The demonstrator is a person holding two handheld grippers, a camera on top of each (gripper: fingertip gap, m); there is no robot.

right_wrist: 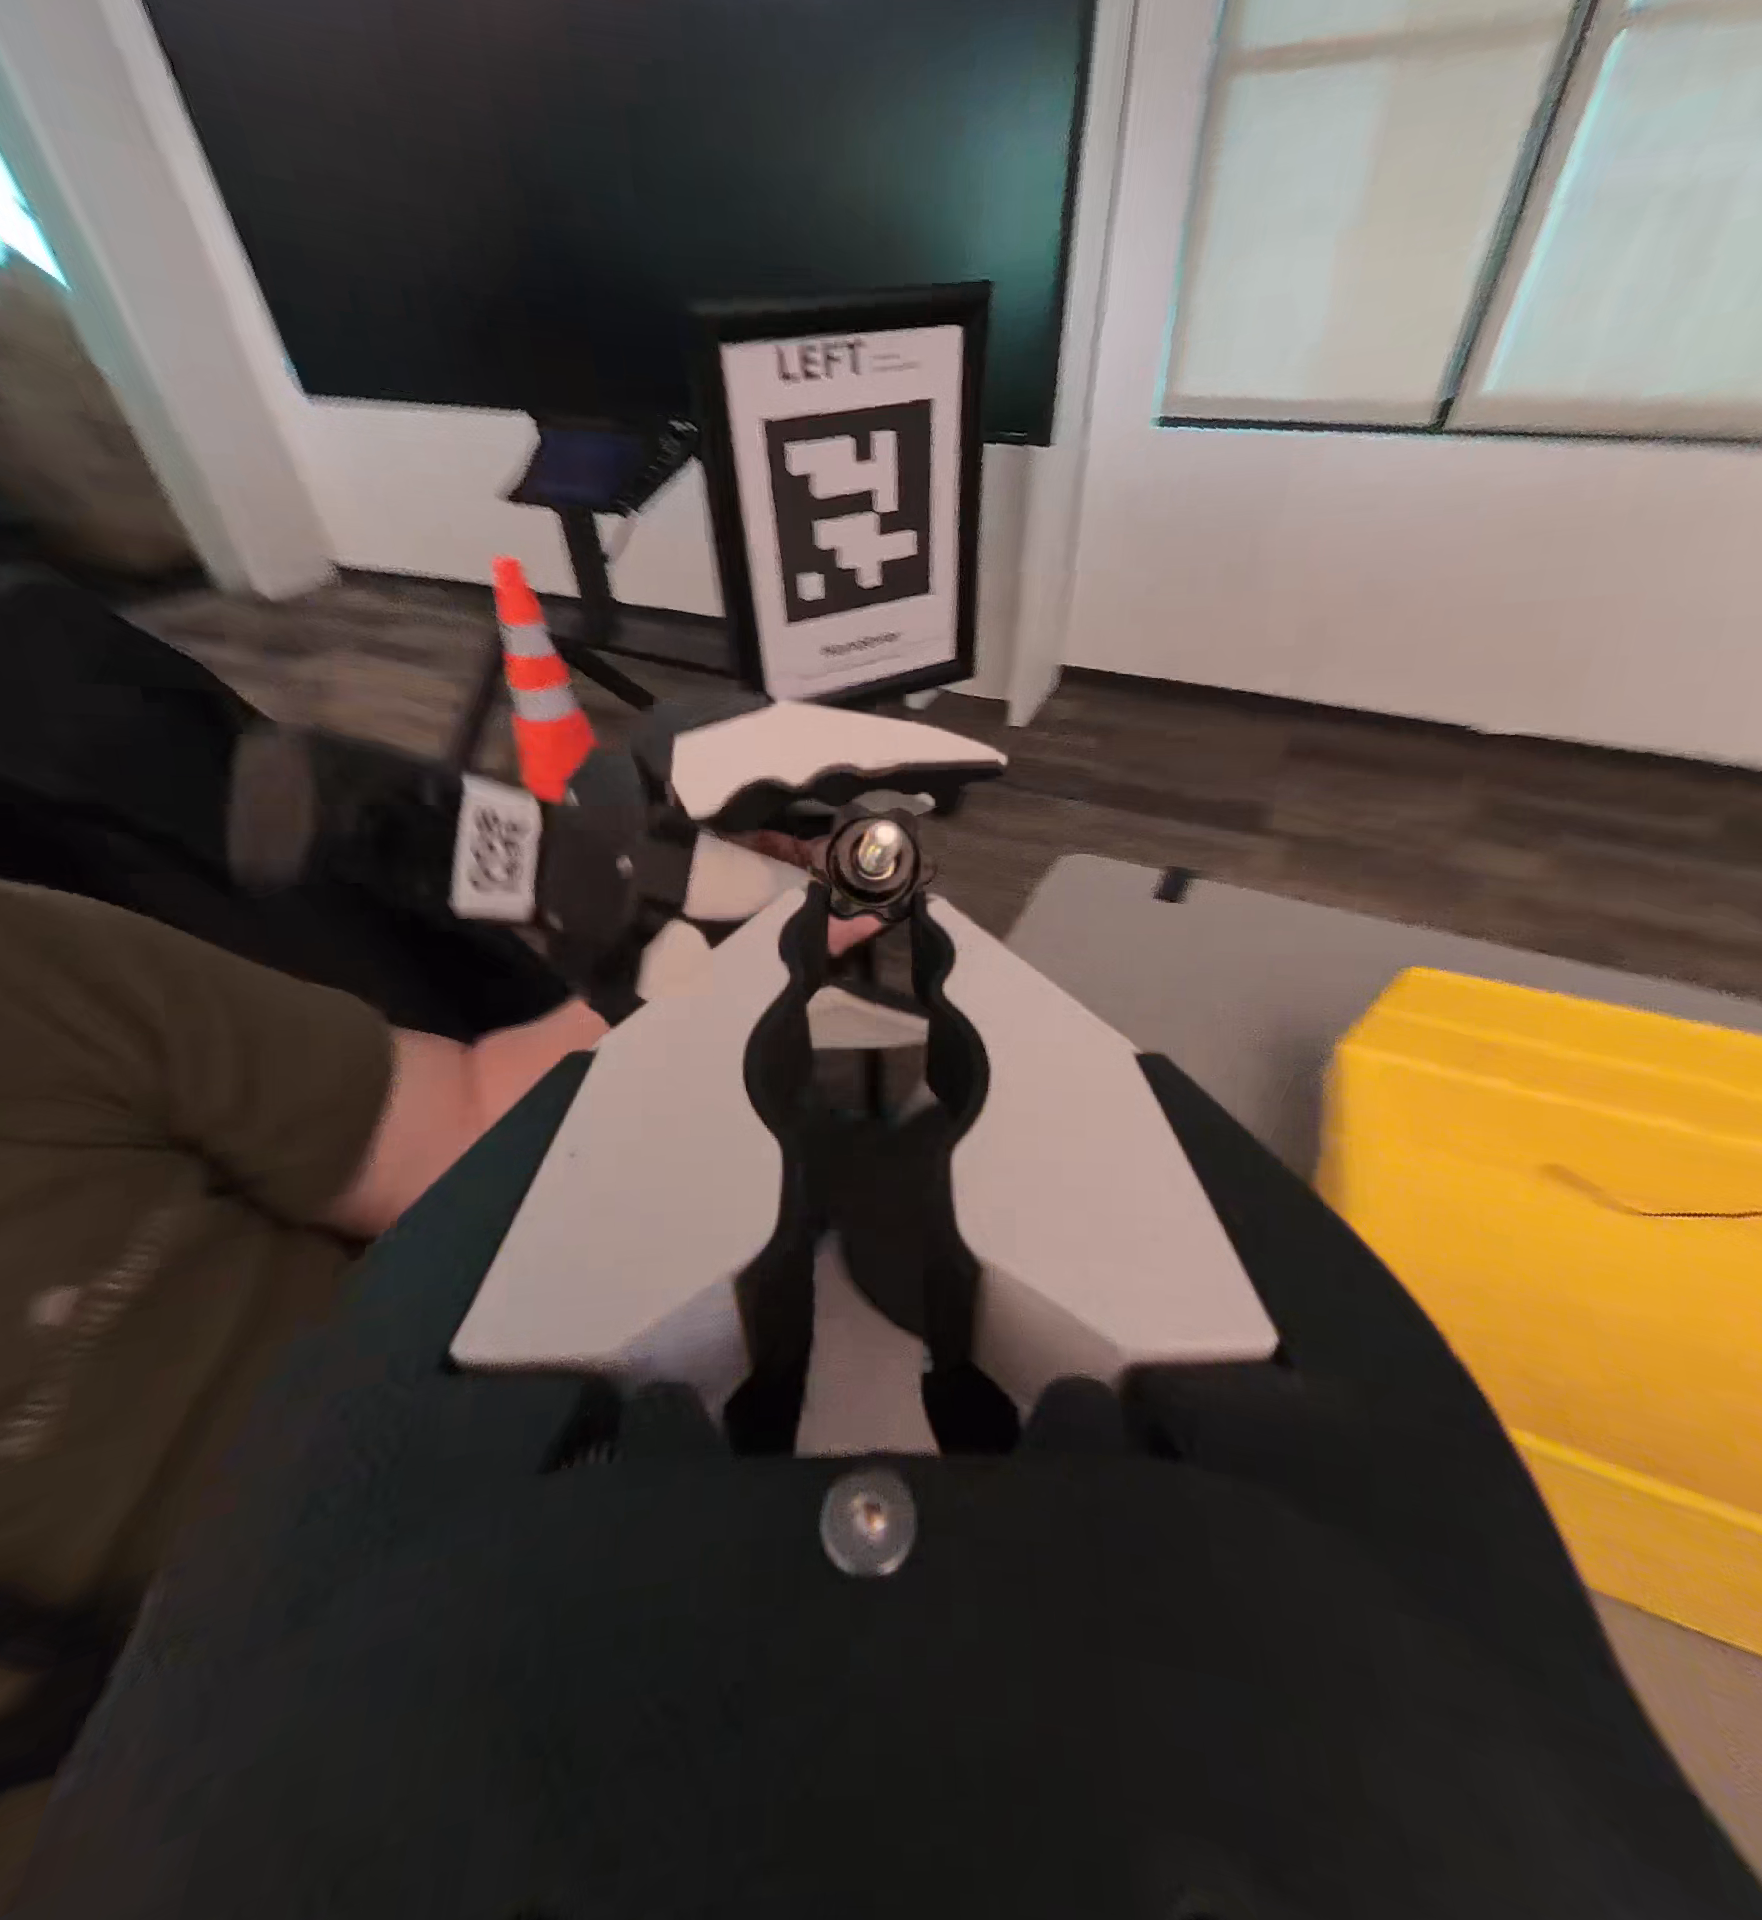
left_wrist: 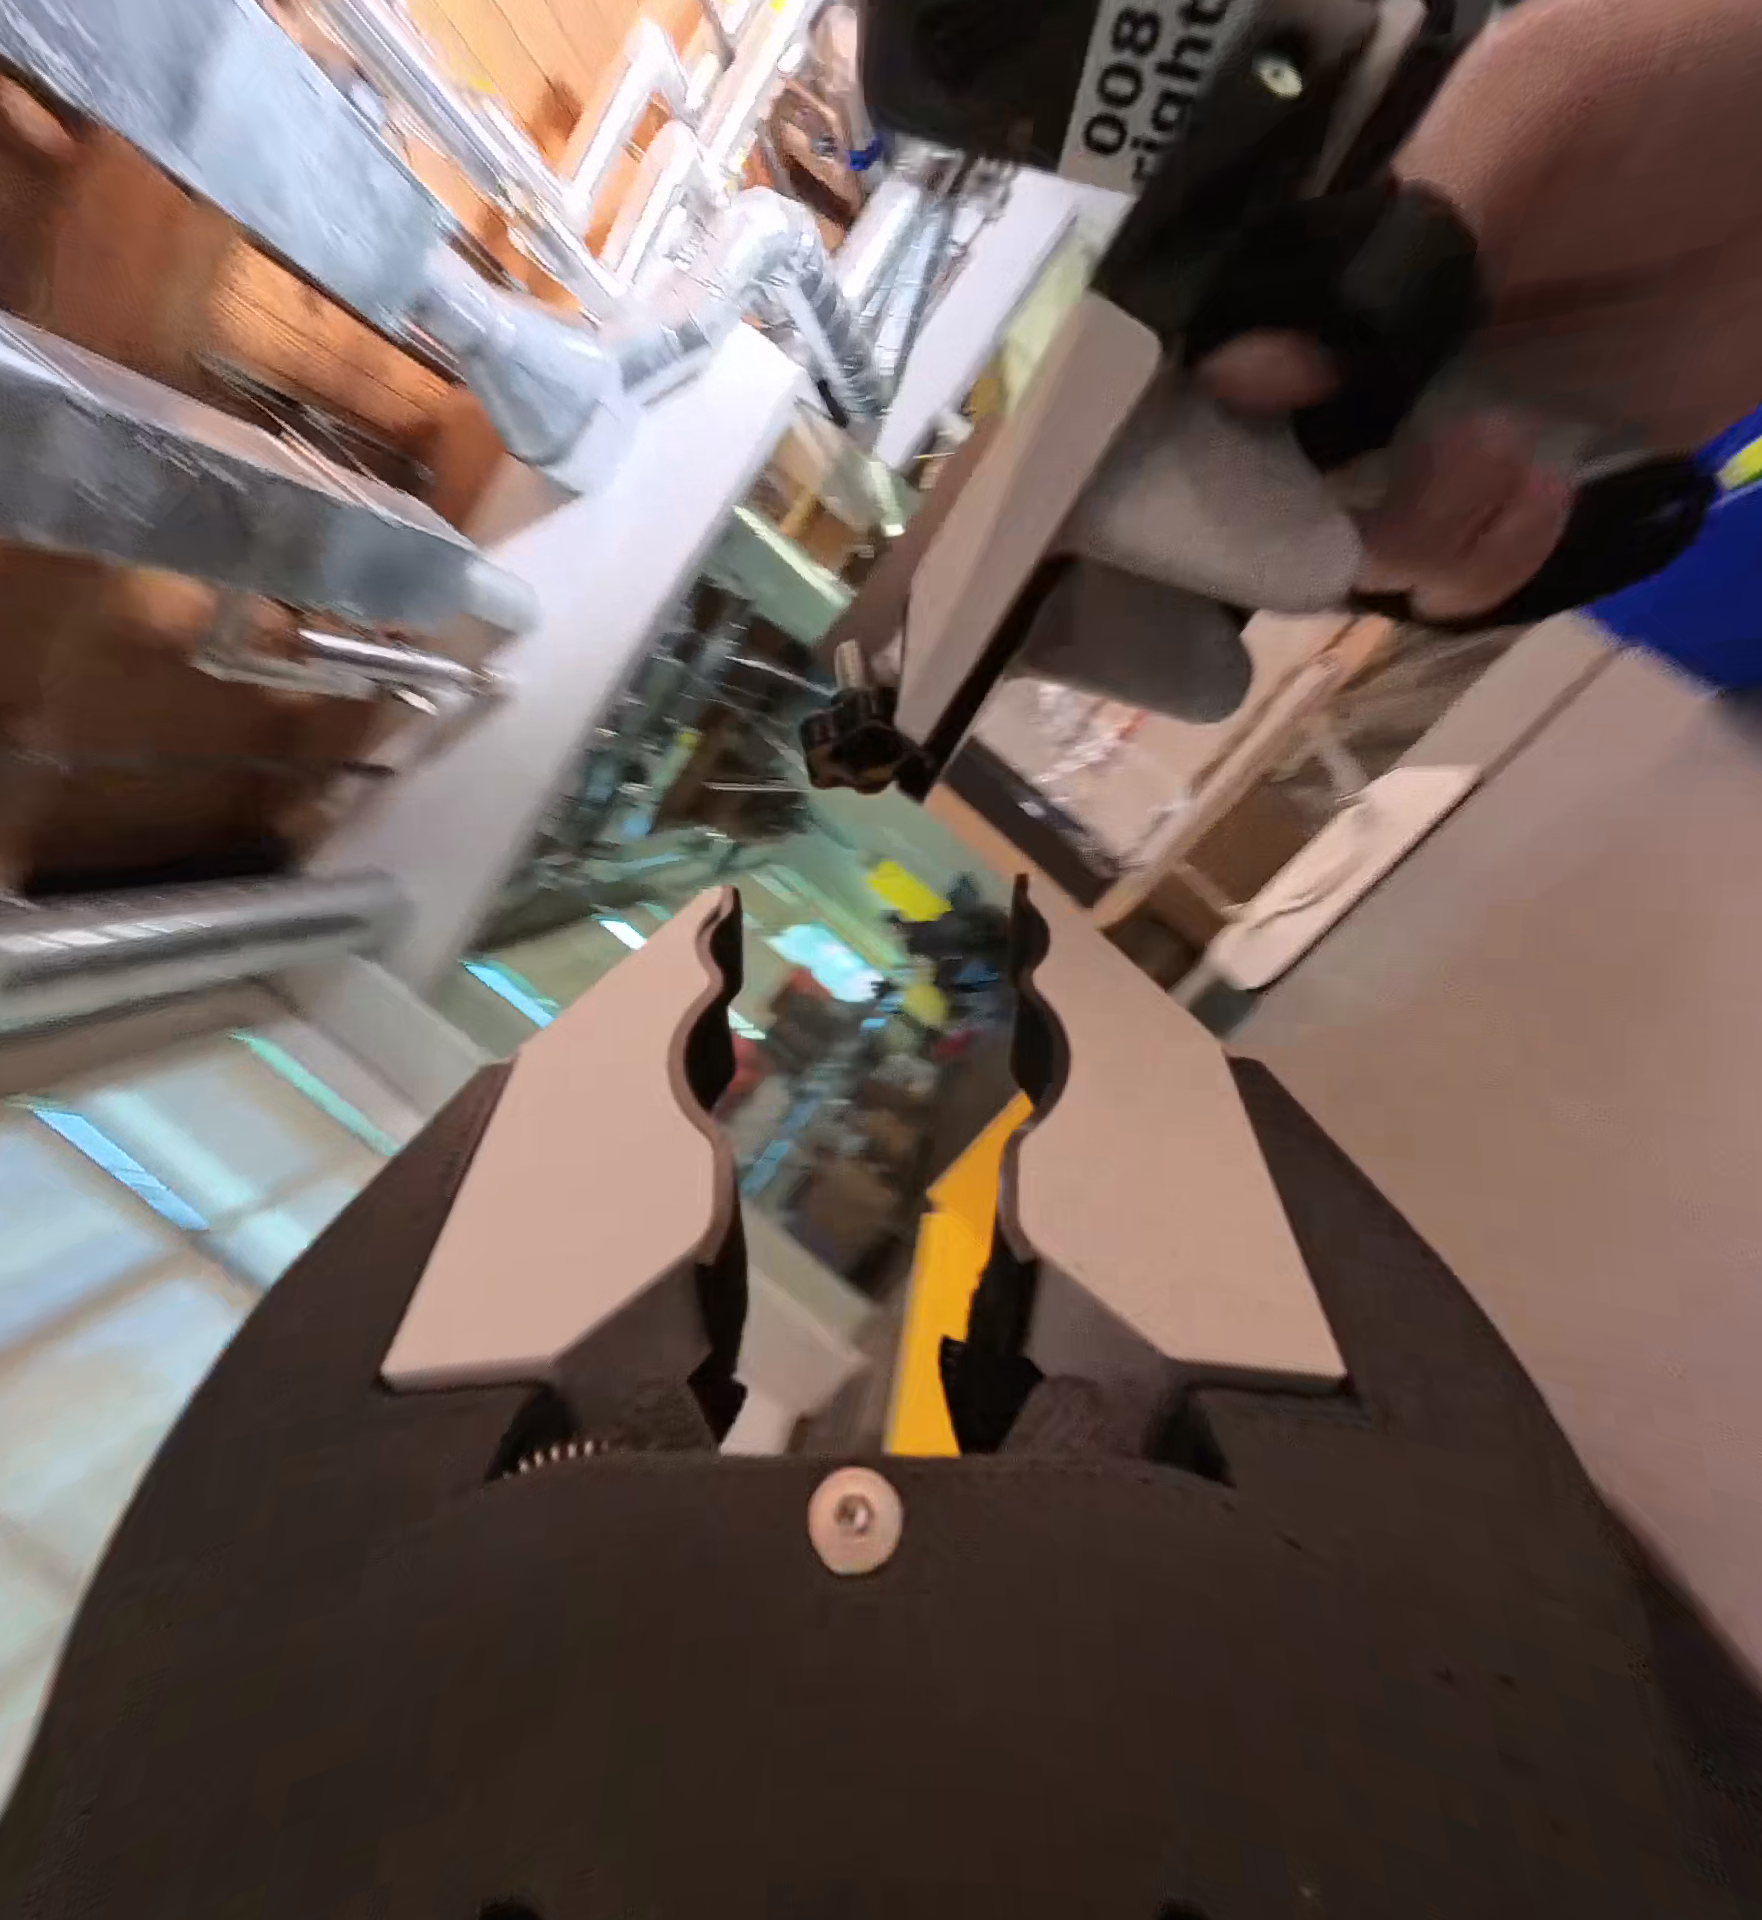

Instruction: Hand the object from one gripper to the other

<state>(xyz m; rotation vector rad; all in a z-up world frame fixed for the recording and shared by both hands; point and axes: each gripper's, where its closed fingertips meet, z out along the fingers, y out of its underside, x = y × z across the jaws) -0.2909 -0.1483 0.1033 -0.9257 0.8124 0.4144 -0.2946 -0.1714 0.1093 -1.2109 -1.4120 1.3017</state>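
White walls, a dark screen [right_wrist: 628,197] and a framed marker board [right_wrist: 849,494] back the scene, with a yellow box [right_wrist: 1583,1247] at right. Right gripper [right_wrist: 869,899] pinches a black knob screw [right_wrist: 872,847] at its fingertips. Left gripper [left_wrist: 877,914] stands parted and empty just beside the knob.

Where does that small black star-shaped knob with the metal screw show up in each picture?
Left wrist view: small black star-shaped knob sits just above centre, pinched at the far right gripper.
Right wrist view: centre, between the near fingertips.
Shared landmark: yellow box.
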